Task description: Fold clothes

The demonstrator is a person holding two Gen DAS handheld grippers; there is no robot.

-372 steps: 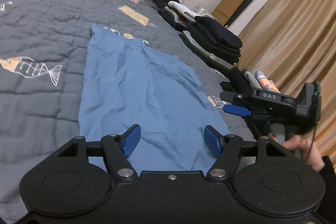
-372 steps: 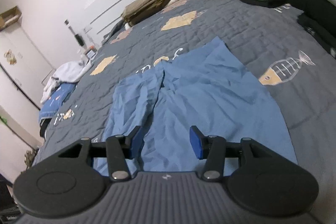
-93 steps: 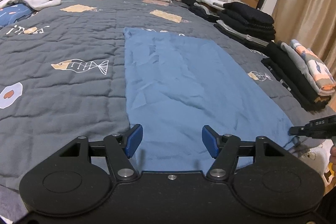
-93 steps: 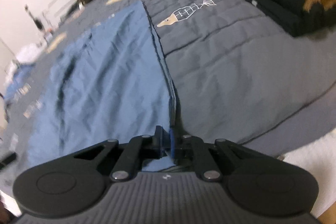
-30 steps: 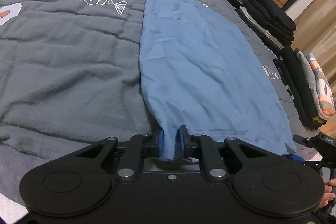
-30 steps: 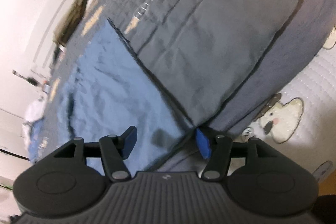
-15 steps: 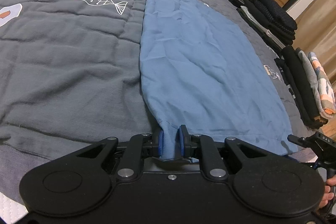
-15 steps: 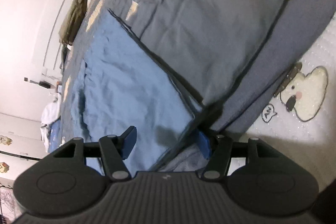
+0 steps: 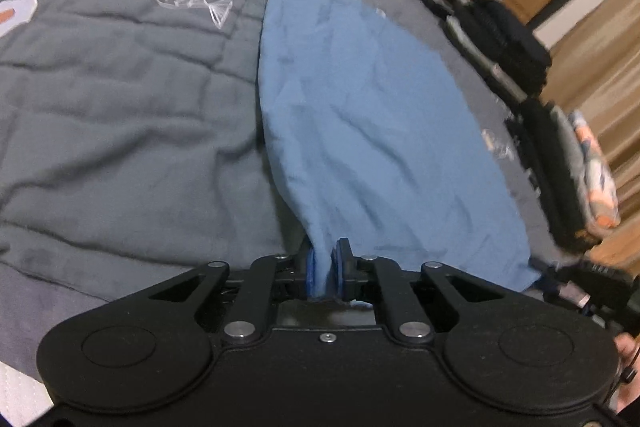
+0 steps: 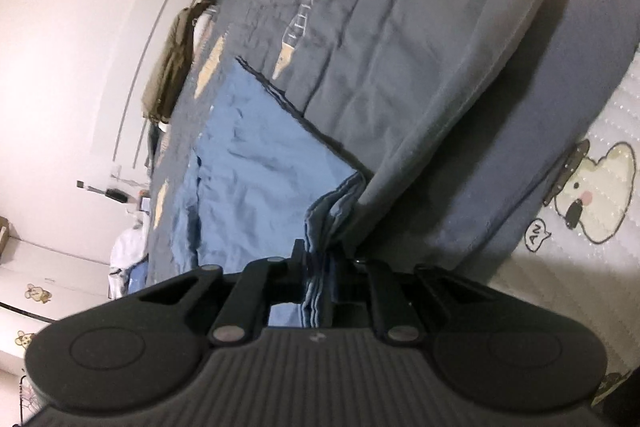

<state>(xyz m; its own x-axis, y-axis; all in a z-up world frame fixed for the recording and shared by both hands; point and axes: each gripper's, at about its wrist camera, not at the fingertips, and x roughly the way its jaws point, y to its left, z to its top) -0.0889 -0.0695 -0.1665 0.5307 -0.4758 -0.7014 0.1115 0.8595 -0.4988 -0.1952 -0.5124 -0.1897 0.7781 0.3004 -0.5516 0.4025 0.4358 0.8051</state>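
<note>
Cloth (image 9: 360,115), thin and blue, pinched at both near corners. Left hand-held gripper (image 9: 323,271) clenched on one corner, fabric bunching into a narrow neck between the blue pads (image 9: 310,273) and fanning out beyond. Right hand-held gripper (image 10: 320,267) likewise clamped on the other corner, where several stacked edges show, so likely layered already.

Judging by the drape: light, limp, no stiffness at all; sags between grips, creases wherever slack. Not fragile, not slippery against the quilt (image 9: 120,87), more likely to drag and wrinkle than slide. Corners and hems as the best places to hold, with all layers caught together; a grip on the top layer alone would probably let the lower ones peel away. Even tension between both corners needed to carry the near edge flat.

Farther out, rest of the cloth spread along the quilt on the bed, long axis running away, far end flat near a tan patch. Seems to fit a fold in hand, near edge about to travel; how many folds lie behind, impossible to tell.

Beyond, on the right in the left view, stacks of dark folded clothes (image 9: 504,51); at the far end, a brown pile (image 10: 170,63).
</note>
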